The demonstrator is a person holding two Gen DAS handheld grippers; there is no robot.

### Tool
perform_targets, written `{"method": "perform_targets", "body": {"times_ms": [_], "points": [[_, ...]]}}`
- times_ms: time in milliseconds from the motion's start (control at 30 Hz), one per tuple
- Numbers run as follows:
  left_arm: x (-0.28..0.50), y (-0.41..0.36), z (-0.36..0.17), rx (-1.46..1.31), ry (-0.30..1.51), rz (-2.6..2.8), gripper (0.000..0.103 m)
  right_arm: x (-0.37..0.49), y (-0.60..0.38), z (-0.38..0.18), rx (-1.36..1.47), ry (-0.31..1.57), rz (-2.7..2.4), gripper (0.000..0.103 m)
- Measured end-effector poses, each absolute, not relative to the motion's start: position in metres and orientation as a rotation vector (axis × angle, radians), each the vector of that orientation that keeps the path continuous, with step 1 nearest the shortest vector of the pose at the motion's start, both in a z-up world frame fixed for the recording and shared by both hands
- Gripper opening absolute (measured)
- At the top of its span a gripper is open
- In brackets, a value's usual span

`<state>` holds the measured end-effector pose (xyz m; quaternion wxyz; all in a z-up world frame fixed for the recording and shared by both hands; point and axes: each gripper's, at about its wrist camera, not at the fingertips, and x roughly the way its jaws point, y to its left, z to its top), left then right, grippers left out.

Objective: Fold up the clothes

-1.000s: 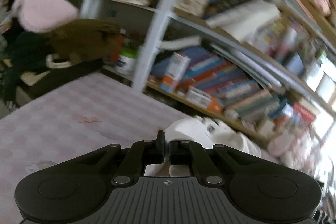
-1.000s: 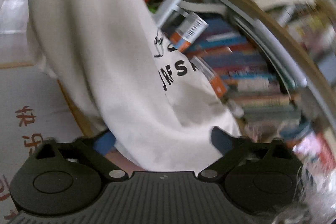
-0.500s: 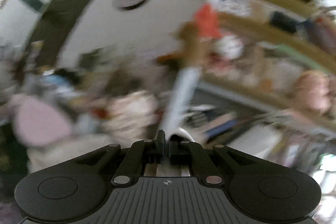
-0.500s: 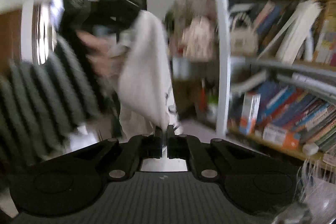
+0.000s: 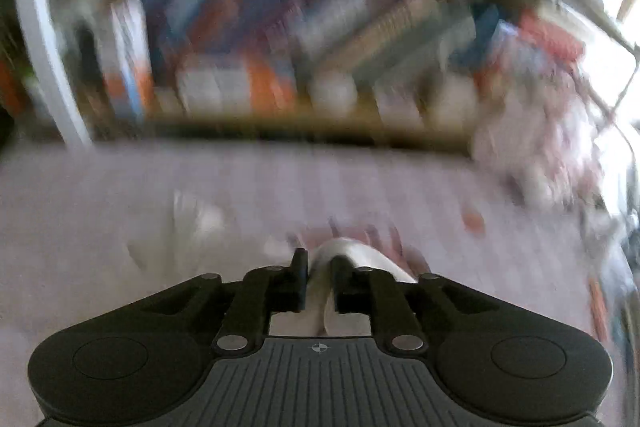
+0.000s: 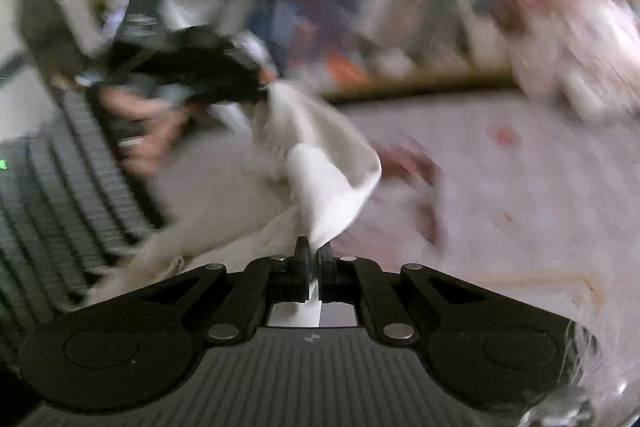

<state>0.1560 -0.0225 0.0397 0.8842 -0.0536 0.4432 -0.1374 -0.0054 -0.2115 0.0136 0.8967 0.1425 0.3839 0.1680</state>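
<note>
A white garment is pinched by the right gripper; the left gripper fingers are opening around white cloth above the bed.

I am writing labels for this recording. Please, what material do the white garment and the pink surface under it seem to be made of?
The white garment looks like soft matte knit cloth, probably cotton: it drapes and bunches in loose folds where the right gripper pinches it. The pink surface seems to be woven fabric, a sheet or bedcover, matte with a faint checked pattern; motion blur leaves the weave uncertain.
</note>
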Motion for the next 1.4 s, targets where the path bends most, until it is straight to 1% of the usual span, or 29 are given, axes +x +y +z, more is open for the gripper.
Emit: {"method": "perform_targets", "body": {"times_ms": [33, 67, 100, 167, 300, 467, 667, 700, 767, 800, 833, 967, 1067, 1133, 1167, 1200, 1233, 1300, 1333, 1400], "points": [[0.147, -0.018, 0.032, -0.153, 0.921, -0.311, 0.036, -0.003, -0.215, 0.003, 0.282, 0.834, 0.321, 0.003], [0.138, -0.014, 0.026, -0.175, 0.912, -0.315, 0.051, -0.003, -0.217, -0.005, 0.266, 0.857, 0.303, 0.003], [0.130, -0.009, 0.022, -0.170, 0.898, -0.297, 0.063, -0.004, -0.220, -0.013, 0.248, 0.876, 0.286, 0.003], [0.114, 0.000, 0.020, -0.121, 0.862, -0.245, 0.069, -0.007, -0.227, -0.020, 0.241, 0.889, 0.279, 0.003], [0.092, 0.028, 0.027, -0.069, 0.813, -0.167, 0.071, -0.009, -0.238, -0.026, 0.185, 0.878, 0.241, 0.003], [0.071, 0.073, 0.024, -0.100, 0.829, -0.038, 0.073, -0.003, -0.276, -0.022, 0.147, 0.829, 0.077, 0.003], [0.045, 0.093, 0.012, -0.080, 0.847, 0.022, 0.073, 0.015, -0.301, -0.043, 0.091, 0.949, -0.028, 0.005], [0.042, 0.091, 0.012, -0.060, 0.841, 0.009, 0.073, 0.014, -0.299, -0.044, 0.069, 0.952, -0.043, 0.007], [0.036, 0.086, 0.013, -0.014, 0.830, -0.025, 0.073, 0.011, -0.293, -0.045, 0.009, 0.941, -0.079, 0.025], [0.034, 0.083, 0.012, 0.009, 0.831, -0.038, 0.073, 0.011, -0.288, -0.043, -0.017, 0.926, -0.099, 0.042], [0.033, 0.080, 0.011, 0.033, 0.835, -0.049, 0.073, 0.009, -0.282, -0.039, -0.039, 0.900, -0.109, 0.048], [0.031, 0.075, 0.002, 0.050, 0.864, -0.090, 0.073, -0.004, -0.255, -0.023, -0.127, 0.797, -0.101, 0.050], [0.030, 0.077, -0.005, 0.025, 0.874, -0.110, 0.073, -0.015, -0.232, -0.018, -0.173, 0.763, -0.022, 0.056], [0.030, 0.082, -0.009, -0.004, 0.873, -0.120, 0.070, -0.020, -0.219, -0.022, -0.188, 0.775, 0.036, 0.057], [0.032, 0.086, -0.011, -0.026, 0.877, -0.122, 0.065, -0.021, -0.213, -0.025, -0.196, 0.785, 0.050, 0.057], [0.033, 0.090, -0.013, -0.049, 0.882, -0.125, 0.056, -0.022, -0.210, -0.027, -0.199, 0.798, 0.056, 0.057], [0.035, 0.094, -0.015, -0.081, 0.897, -0.135, 0.050, -0.024, -0.206, -0.030, -0.199, 0.812, 0.061, 0.057], [0.041, 0.102, -0.021, -0.158, 0.939, -0.166, 0.015, -0.026, -0.201, -0.036, -0.195, 0.841, 0.072, 0.057], [0.042, 0.105, -0.023, -0.182, 0.951, -0.186, 0.009, -0.026, -0.200, -0.039, -0.193, 0.856, 0.074, 0.057], [0.042, 0.104, -0.023, -0.175, 0.956, -0.236, 0.006, -0.025, -0.199, -0.045, -0.192, 0.889, 0.075, 0.056]]}}
